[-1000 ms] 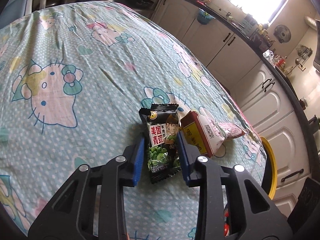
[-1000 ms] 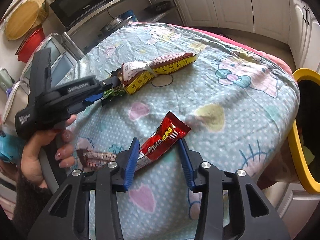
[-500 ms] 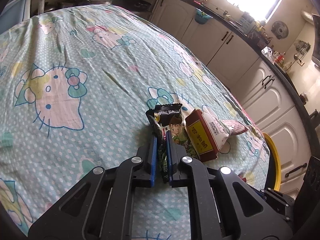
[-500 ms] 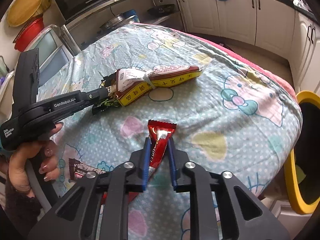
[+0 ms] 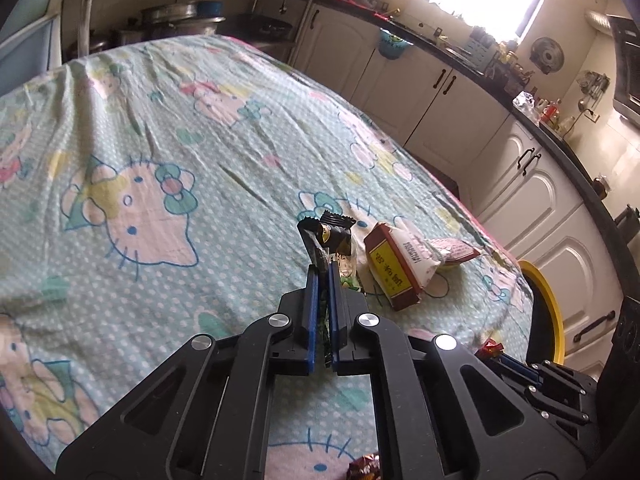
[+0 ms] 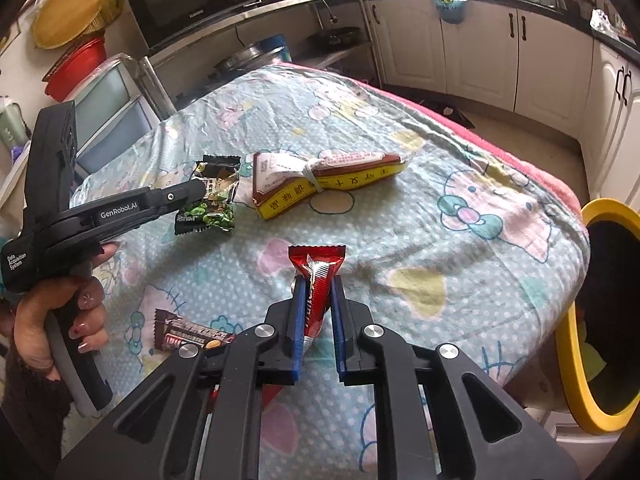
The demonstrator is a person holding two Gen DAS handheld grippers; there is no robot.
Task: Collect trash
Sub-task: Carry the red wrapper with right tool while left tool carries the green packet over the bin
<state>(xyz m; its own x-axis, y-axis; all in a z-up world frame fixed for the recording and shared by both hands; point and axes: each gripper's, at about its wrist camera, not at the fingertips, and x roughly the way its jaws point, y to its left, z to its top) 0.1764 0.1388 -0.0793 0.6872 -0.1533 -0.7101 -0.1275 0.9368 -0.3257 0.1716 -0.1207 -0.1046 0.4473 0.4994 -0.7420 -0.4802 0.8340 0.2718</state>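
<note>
Pea packet raised, apparently, between left claw.

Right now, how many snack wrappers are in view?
4: green pea packet in left jaws, red wrapper in right jaws, yellow-red package mid-table, brown wrapper near edge; others may be hidden.

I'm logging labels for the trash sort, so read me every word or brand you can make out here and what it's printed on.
"GenRobot.AI": side of the left gripper.
"Data Acquisition System": its handle, in small print.
Microwave: a brand on the door, too small to read.
Red wrapper in the right gripper: white lettering, partly hidden.
Green pea packet and yellow-and-red package: Chinese print, not legible.
</note>
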